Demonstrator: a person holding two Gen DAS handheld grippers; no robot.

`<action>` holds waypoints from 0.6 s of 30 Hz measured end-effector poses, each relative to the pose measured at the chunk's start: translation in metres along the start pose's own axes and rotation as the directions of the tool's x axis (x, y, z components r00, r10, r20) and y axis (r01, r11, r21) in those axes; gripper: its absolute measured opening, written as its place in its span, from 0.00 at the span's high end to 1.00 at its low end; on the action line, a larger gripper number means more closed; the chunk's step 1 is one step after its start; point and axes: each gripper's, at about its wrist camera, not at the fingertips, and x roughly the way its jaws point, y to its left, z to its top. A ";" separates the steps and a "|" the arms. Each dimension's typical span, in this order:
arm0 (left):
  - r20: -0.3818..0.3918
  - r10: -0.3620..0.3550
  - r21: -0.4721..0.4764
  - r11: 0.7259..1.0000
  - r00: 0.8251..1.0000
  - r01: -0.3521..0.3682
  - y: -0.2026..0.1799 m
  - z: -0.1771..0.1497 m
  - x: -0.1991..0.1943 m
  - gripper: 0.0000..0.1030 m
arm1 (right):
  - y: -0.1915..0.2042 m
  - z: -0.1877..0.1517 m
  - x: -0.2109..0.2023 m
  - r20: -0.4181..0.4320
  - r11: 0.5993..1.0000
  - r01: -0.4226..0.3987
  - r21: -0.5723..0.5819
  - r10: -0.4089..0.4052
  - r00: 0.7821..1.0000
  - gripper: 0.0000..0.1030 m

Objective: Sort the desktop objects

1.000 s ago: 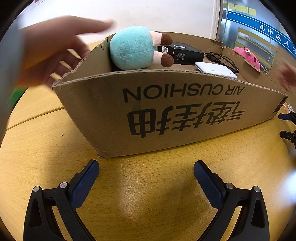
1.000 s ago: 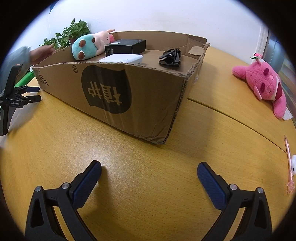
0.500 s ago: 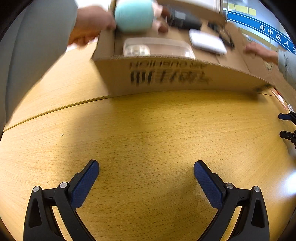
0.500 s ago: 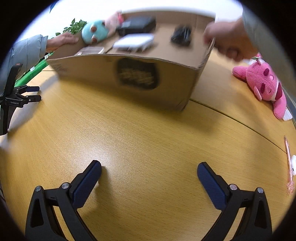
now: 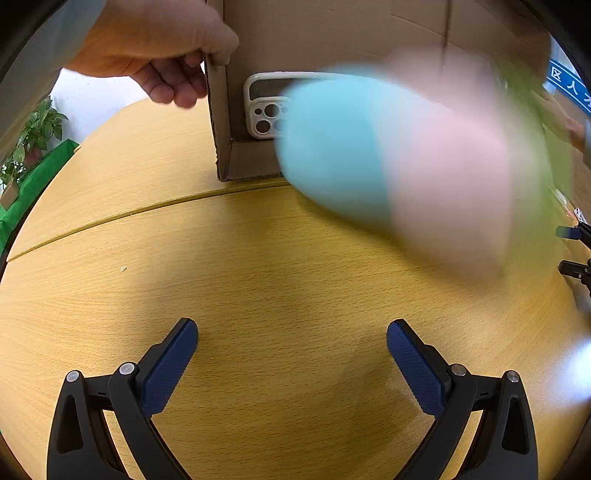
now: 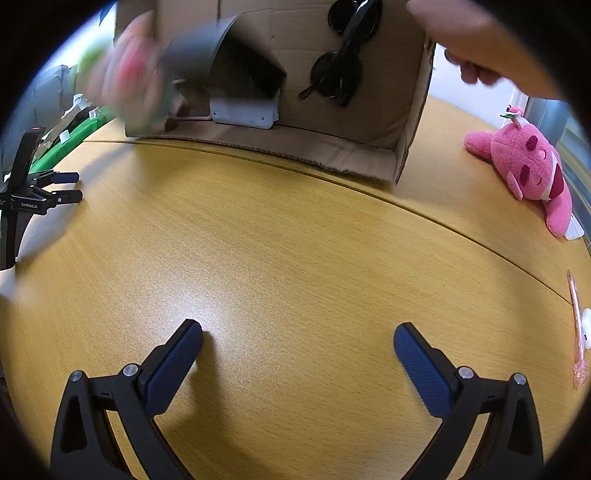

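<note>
Left wrist view shows my left gripper (image 5: 291,354) spread wide with nothing between its pads, low over the bare wooden table (image 5: 229,280). At twelve o'clock a cardboard box (image 5: 332,33) is tipped up on its side, a hand (image 5: 155,48) pinching its edge at eleven o'clock. A teal and pink plush toy (image 5: 388,155) is a blur from one to two o'clock, in front of the box's open mouth. I cannot tell whether it is touching the table. Behind it a pale phone case (image 5: 264,107) lies against the box floor.

From the right wrist view my right gripper (image 6: 297,350) is equally wide open and empty. The box stands at twelve o'clock with sunglasses (image 6: 341,55) against its floor, a white slab (image 6: 243,110) and a blurred black box (image 6: 236,62) above it. A second hand (image 6: 476,40) holds the box at one o'clock. A pink plush toy (image 6: 524,173) lies at two o'clock on the table, and a pink pen (image 6: 576,328) at three o'clock.

I judge the plush toys light, soft and forgiving, best squeezed across the body. The sunglasses look fragile; I would take them at the bridge. The phone case is thin and slick, so an edge grip suits it.

Motion blur hides the teal toy's shape, and both box tops are cut off by the frame.
</note>
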 end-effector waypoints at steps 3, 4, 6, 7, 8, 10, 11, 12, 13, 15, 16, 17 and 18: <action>-0.001 0.000 0.000 1.000 1.000 0.000 0.001 0.002 -0.002 0.00 | -0.001 0.000 -0.001 0.000 1.000 -0.002 -0.001 0.002 1.000 0.00; 0.000 0.000 0.000 1.000 1.000 0.000 0.000 0.003 -0.002 0.00 | -0.001 0.000 -0.001 0.000 1.000 -0.002 -0.001 0.002 1.000 0.00; 0.000 0.001 0.003 1.000 1.000 -0.001 0.000 0.004 -0.004 0.00 | 0.000 0.003 0.000 -0.001 1.000 -0.002 -0.003 0.002 1.000 0.00; 0.000 -0.001 0.002 1.000 1.000 0.001 0.001 0.005 -0.005 0.00 | 0.000 0.004 0.000 -0.001 1.000 -0.002 -0.003 0.002 1.000 0.00; 0.000 -0.001 0.002 1.000 1.000 0.001 0.001 0.006 -0.006 0.00 | 0.000 0.004 0.000 -0.001 1.000 -0.003 -0.004 0.003 1.000 0.00; 0.000 -0.001 0.002 1.000 1.000 0.001 0.002 0.007 -0.008 0.00 | -0.001 0.004 -0.001 -0.001 1.000 -0.003 -0.005 0.003 1.000 0.00; 0.000 -0.001 0.001 1.000 1.000 0.001 0.002 0.008 -0.009 0.00 | -0.001 0.004 -0.001 -0.001 1.000 -0.004 -0.006 0.004 1.000 0.00; 0.000 -0.001 0.001 1.000 1.000 0.001 0.003 0.009 -0.010 0.00 | -0.001 0.004 -0.001 -0.001 1.000 -0.004 -0.006 0.004 1.000 0.00; -0.001 -0.001 0.001 1.000 1.000 0.001 0.003 0.010 -0.011 0.00 | -0.001 0.003 -0.001 0.000 1.000 -0.006 -0.009 0.006 1.000 0.00; 0.000 0.000 0.000 1.000 1.000 0.000 0.004 0.012 -0.013 0.00 | 0.000 0.004 0.000 0.000 1.000 -0.007 -0.012 0.007 1.000 0.00; -0.001 0.000 0.000 1.000 1.000 0.000 0.005 0.013 -0.014 0.00 | 0.000 0.004 0.000 0.000 1.000 -0.007 -0.011 0.007 1.000 0.00; -0.001 0.000 0.000 1.000 1.000 0.000 0.005 0.014 -0.015 0.00 | 0.000 0.004 0.000 0.000 1.000 -0.007 -0.012 0.007 1.000 0.00; 0.000 0.000 0.000 1.000 1.000 0.000 0.005 0.015 -0.016 0.00 | 0.000 0.004 0.000 0.000 1.000 -0.007 -0.012 0.007 1.000 0.00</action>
